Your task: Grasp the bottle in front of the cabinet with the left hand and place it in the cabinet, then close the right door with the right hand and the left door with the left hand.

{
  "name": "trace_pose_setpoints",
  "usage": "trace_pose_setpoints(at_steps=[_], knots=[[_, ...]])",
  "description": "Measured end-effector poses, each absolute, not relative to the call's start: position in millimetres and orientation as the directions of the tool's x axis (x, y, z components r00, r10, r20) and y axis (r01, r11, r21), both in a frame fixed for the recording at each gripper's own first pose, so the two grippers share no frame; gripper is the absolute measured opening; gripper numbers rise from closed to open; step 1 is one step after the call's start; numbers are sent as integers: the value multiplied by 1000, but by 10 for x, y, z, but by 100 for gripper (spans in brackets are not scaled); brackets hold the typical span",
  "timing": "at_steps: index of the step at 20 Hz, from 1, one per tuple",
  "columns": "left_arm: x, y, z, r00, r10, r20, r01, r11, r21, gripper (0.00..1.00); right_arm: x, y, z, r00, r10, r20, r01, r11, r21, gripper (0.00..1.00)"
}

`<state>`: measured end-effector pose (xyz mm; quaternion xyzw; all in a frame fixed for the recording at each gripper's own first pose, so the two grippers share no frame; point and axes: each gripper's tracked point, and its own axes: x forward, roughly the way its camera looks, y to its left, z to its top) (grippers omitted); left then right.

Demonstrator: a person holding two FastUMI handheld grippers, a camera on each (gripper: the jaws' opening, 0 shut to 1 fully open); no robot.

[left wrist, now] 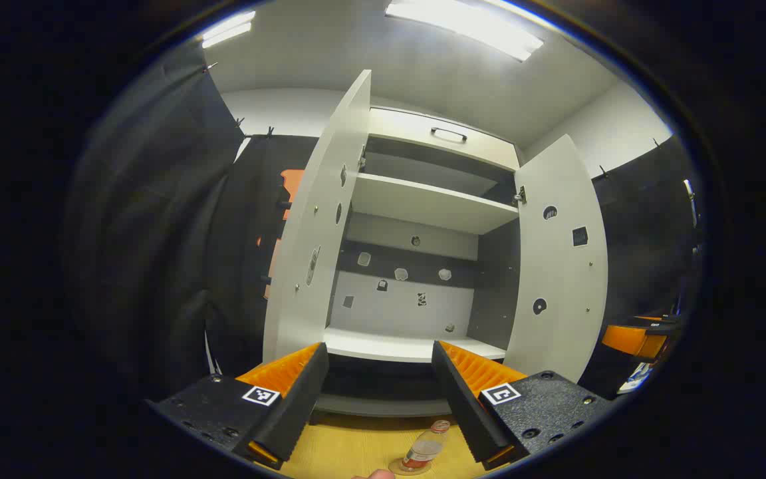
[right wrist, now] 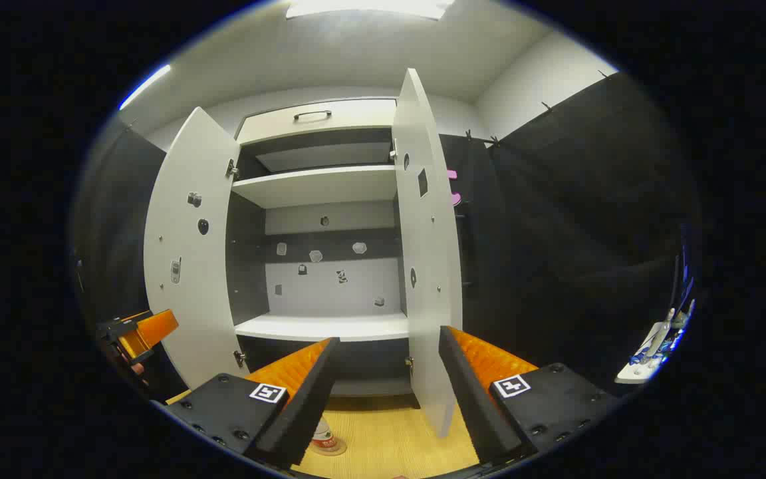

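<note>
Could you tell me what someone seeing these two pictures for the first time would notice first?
The tall white cabinet stands straight ahead with both doors swung wide: the left door and the right door frame bare shelves. Low down, a small clear bottle stands on the wooden floor in front of the cabinet, between the open jaws of the left gripper. The right gripper is also open, pointing at the cabinet's right door.

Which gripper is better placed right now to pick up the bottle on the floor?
Left. The bottle stands low between the left gripper's open fingers, just ahead. The right gripper has it off beside its own finger, facing the right door.
</note>
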<state>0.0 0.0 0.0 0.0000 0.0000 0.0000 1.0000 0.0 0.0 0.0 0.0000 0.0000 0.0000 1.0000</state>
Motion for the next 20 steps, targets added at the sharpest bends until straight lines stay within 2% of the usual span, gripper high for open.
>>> trace_pose_setpoints(at_steps=[20], knots=[[103,72,13,1000,23,20,-23,1000,4,95,103,21,-104,1000,2,-3,-2,1000,-6,97]])
